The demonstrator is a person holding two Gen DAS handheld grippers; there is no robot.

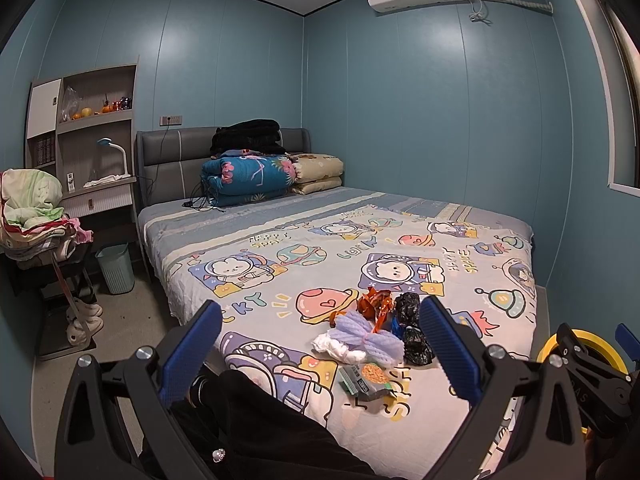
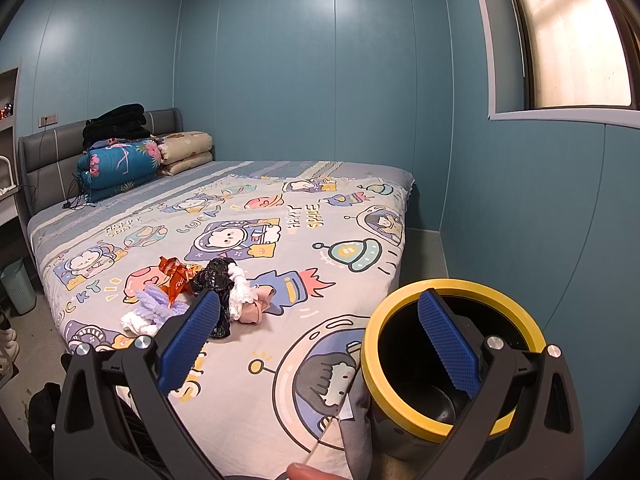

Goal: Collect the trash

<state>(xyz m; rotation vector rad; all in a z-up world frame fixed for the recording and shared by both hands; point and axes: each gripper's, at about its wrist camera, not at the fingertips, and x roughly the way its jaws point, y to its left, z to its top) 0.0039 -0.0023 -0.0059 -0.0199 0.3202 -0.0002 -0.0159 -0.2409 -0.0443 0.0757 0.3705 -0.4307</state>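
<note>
left gripper (image 1: 320, 344) released, aimed so trash pile (image 1: 372, 332) sits between fingers | right gripper (image 2: 320, 340) released, yellow-rim bin (image 2: 454, 356) near its right finger, ready to receive

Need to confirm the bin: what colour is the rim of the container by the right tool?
Yellow rim, black inside; clearest in the right wrist view.

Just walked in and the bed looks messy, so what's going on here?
A person holding a gripper in each hand is clearing trash off the bed. Both the left gripper and right gripper are open and empty. The pile sits untouched: an orange wrapper, black plastic bags, purple foam netting and a snack packet. A yellow-rimmed bin waits at the bed's corner.
</note>
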